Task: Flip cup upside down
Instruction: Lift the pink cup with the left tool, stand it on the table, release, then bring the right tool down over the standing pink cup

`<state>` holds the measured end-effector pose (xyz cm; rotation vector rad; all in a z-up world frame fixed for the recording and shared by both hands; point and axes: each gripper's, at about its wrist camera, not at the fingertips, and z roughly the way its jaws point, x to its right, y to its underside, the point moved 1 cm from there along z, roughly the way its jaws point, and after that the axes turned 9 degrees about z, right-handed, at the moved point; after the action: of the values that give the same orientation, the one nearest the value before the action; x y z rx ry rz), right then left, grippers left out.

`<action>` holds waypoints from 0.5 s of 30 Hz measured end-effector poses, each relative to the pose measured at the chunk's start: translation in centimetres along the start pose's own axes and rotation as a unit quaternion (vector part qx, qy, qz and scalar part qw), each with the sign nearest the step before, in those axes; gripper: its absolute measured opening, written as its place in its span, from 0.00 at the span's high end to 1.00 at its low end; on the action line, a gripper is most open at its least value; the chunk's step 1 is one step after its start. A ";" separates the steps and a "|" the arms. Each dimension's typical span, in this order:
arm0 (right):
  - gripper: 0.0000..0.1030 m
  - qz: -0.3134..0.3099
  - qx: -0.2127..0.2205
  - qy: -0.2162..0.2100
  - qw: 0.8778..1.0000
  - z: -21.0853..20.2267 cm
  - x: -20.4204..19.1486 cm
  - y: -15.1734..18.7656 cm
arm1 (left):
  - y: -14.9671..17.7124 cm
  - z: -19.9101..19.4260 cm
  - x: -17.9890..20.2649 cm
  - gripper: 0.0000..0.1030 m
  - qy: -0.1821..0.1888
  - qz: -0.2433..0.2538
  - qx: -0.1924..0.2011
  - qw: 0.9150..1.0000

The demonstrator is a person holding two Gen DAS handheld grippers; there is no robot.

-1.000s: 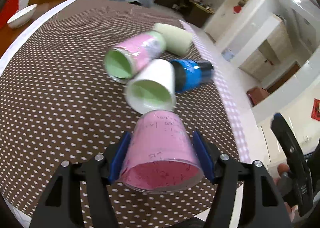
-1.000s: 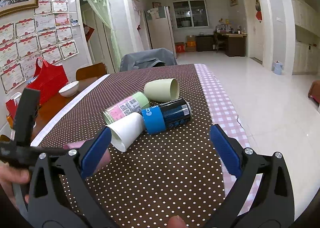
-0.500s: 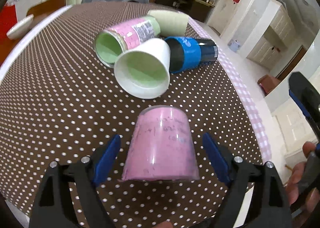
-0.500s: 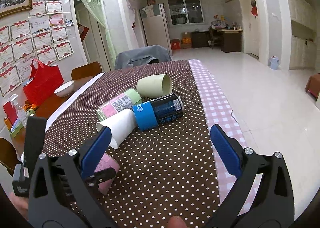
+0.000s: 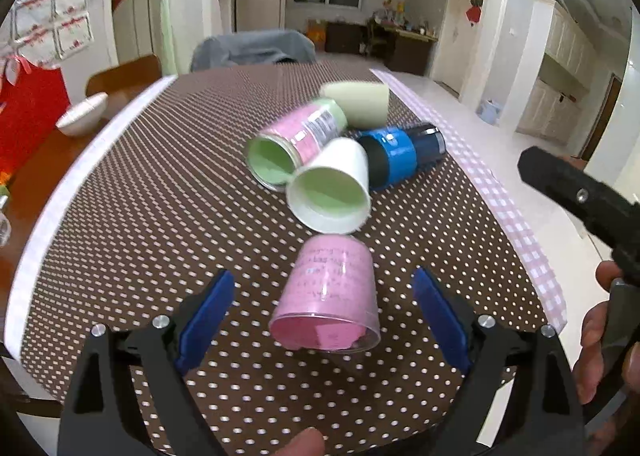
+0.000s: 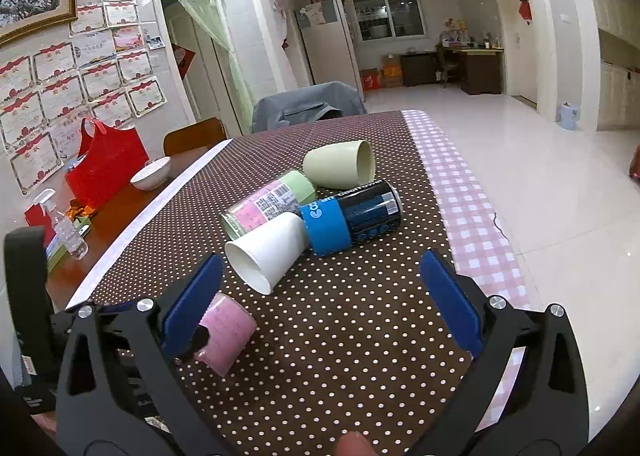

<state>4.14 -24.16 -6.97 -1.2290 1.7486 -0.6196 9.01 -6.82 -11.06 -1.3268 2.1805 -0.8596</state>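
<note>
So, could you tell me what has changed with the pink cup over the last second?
The left gripper, shut on the pink cup a second ago, has let go and now stands open around it. The cup has gone down onto the dotted tablecloth, mouth toward the camera and seemingly tilted. The right gripper stayed open, and the four lying cups stayed put.

The pink cup (image 5: 330,292) stands upside down on the dotted tablecloth (image 5: 140,215), rim down.
</note>
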 end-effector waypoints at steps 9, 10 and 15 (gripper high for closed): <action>0.06 -0.005 -0.015 -0.021 1.000 0.3 -1.5 -0.2 | -0.5 -3.5 -2.5 0.13 -0.044 -0.013 0.038 0.998; 0.06 -0.007 -0.017 -0.022 1.000 0.4 -1.7 -0.2 | -0.5 -3.8 -2.8 0.13 -0.050 -0.015 0.042 0.998; 0.06 -0.013 -0.030 -0.030 0.999 1.0 -2.6 -0.2 | -0.7 -5.1 -4.3 0.13 -0.071 -0.022 0.054 0.996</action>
<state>5.39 -21.74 -6.29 -1.3000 1.7147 -0.5424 7.98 -1.81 -6.78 -1.3460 1.9755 -0.8596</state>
